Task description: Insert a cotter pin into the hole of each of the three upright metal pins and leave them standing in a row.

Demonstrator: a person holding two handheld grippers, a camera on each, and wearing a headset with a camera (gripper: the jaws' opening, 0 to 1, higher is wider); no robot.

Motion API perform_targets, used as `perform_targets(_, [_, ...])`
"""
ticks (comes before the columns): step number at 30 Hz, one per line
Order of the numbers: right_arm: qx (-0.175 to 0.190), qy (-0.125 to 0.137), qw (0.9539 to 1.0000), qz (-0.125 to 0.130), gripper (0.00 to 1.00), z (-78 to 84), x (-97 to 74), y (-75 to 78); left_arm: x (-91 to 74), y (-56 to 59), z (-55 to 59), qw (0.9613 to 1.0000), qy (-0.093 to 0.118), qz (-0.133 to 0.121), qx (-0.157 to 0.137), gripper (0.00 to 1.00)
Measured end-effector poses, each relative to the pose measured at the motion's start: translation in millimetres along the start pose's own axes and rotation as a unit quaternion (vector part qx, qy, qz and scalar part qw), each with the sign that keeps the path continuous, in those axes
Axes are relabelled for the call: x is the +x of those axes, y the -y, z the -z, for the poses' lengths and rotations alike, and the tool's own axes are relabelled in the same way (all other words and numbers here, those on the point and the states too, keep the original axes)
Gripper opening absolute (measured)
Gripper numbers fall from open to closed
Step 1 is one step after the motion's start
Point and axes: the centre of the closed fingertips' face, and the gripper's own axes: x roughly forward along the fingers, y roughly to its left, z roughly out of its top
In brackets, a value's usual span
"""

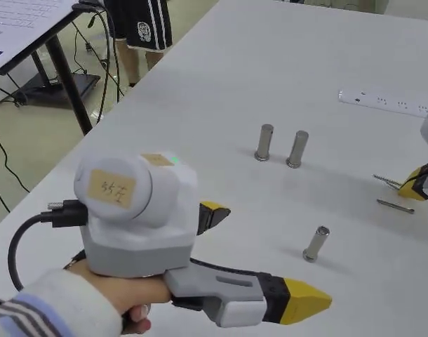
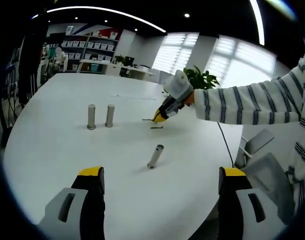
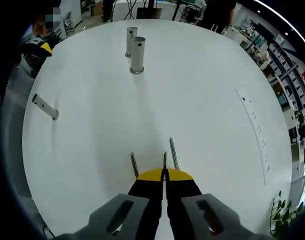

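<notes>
Two upright metal pins [image 1: 264,142] [image 1: 297,149] stand side by side on the white table. A third metal pin [image 1: 316,243] stands apart, nearer to me. My left gripper [image 1: 263,256] hovers open at the near left, with the third pin [image 2: 155,156] ahead of its jaws. My right gripper [image 1: 419,184] is low at the right edge, its yellow tips [image 3: 164,175] shut on a thin cotter pin [image 3: 165,160]. Two more cotter pins [image 3: 134,164] [image 3: 173,152] lie on the table beside it. The paired pins [image 3: 138,55] are far ahead of the right gripper.
A white power strip [image 1: 382,102] lies at the back right of the table. A laptop [image 1: 17,21] rests on a stand beyond the table's left edge, with cables on the floor. A person [image 1: 140,28] stands at the far end.
</notes>
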Motion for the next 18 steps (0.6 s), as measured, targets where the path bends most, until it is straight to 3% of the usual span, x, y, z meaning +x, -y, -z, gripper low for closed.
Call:
perform_targets(9, [-0.004,0.002,0.9997,0.022,0.00,-3.6,-17.6,1.9,-5.0,0.3,-9.3,0.9999,0.014,0.003,0.004,0.91])
perform_targets(18, [0.008,0.049,0.9983,0.032,0.00,-21.3,-49.4,-9.5,-8.3,-1.1,-19.0,0.9996,0.024,0.009,0.008,0.88])
